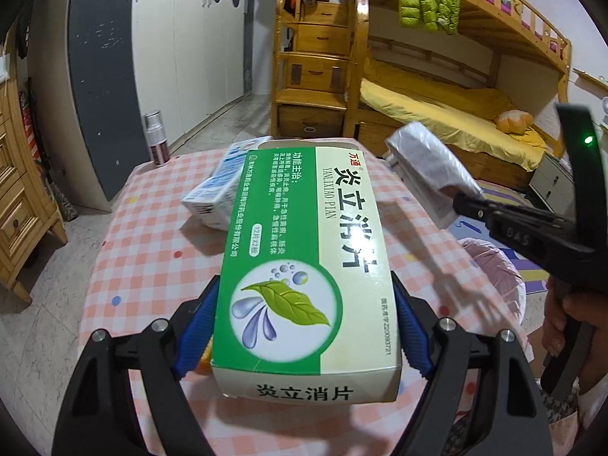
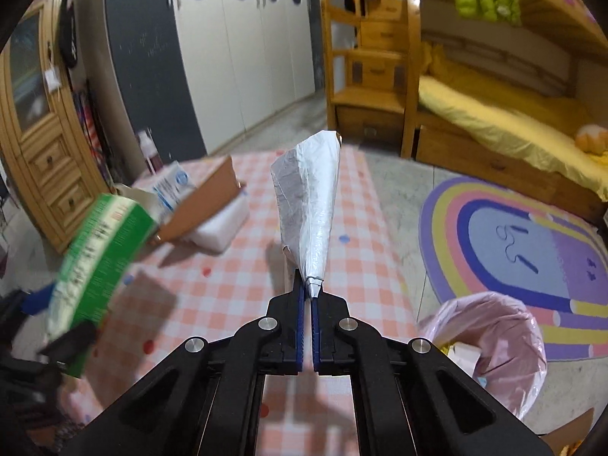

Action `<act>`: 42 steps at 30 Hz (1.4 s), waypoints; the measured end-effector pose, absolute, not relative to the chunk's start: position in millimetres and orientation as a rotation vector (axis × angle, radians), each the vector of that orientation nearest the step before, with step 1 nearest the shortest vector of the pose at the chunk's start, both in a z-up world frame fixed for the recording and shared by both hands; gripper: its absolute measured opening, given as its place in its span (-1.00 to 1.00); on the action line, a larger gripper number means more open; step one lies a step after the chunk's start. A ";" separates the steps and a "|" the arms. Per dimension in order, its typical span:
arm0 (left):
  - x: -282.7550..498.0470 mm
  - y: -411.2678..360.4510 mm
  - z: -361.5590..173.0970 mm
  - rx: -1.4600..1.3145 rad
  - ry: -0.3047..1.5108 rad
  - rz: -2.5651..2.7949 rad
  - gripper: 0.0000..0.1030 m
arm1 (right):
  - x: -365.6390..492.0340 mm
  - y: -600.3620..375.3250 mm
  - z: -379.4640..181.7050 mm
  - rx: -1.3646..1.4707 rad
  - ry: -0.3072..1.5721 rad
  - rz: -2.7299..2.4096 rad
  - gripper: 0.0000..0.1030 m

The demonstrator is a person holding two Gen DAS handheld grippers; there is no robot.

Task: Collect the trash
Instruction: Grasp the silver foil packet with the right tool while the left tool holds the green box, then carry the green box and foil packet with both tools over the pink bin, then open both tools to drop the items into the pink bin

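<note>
My right claw point(image 2: 307, 292) is pressed together, pinching the bottom tip of a white plastic wrapper point(image 2: 309, 205); the wrapper is fanning up and away from the blue pads point(image 2: 301, 315), clear of the counter point(image 2: 235, 277). From the left wrist cam I'm seeing the same right claw point(image 1: 465, 203) off to the right, wrapper point(image 1: 425, 167) sticking out of its tip, w/ a person's hand point(image 1: 570, 323) gripping the handle below.

My left claw point(image 1: 304, 323) is spread wide but clamping a green-and-white medicine box point(image 1: 304, 250) by its long sides, blue pads point(image 1: 412, 338) pressing both edges. Box is lifted off the counter point(image 1: 152, 266), printed face up, far end open. In the right cam the same box point(image 2: 98, 254) is blurring at the left edge.

Counter is wearing a pink-and-white checked cloth w/ coloured dots. Behind the green box I'm seeing a blue-and-white carton point(image 1: 216, 190) lying on the cloth; right cam shows that carton point(image 2: 171, 186) just beside a brown cardboard piece point(image 2: 201, 201) resting on a white foam block point(image 2: 220, 231). A small spray bottle point(image 1: 157, 138) is standing at the far left corner.

Bin w/ pink liner point(image 2: 490, 349) is sitting on the floor just right of the counter, some scraps inside; also showing in left cam point(image 1: 494, 277). Beyond it, a rainbow rug point(image 2: 513, 250), then a wooden bunk bed point(image 2: 494, 121).
</note>
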State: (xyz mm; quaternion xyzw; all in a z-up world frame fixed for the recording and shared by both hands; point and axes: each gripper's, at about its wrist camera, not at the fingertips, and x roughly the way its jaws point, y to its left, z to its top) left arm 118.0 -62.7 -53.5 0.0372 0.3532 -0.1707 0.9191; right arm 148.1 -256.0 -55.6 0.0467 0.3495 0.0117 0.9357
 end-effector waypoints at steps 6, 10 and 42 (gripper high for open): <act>107.9 -108.1 -50.7 0.106 0.679 -0.454 0.55 | 109.0 -282.2 -41.0 0.116 0.665 -0.010 -0.95; 106.3 -143.4 -54.3 0.112 0.681 -0.541 0.55 | 81.5 -320.7 -41.9 0.174 0.651 -0.067 -0.95; 138.3 -223.9 -47.5 0.145 0.706 -0.598 0.77 | 42.4 -428.8 -76.9 0.307 0.724 -0.327 -0.30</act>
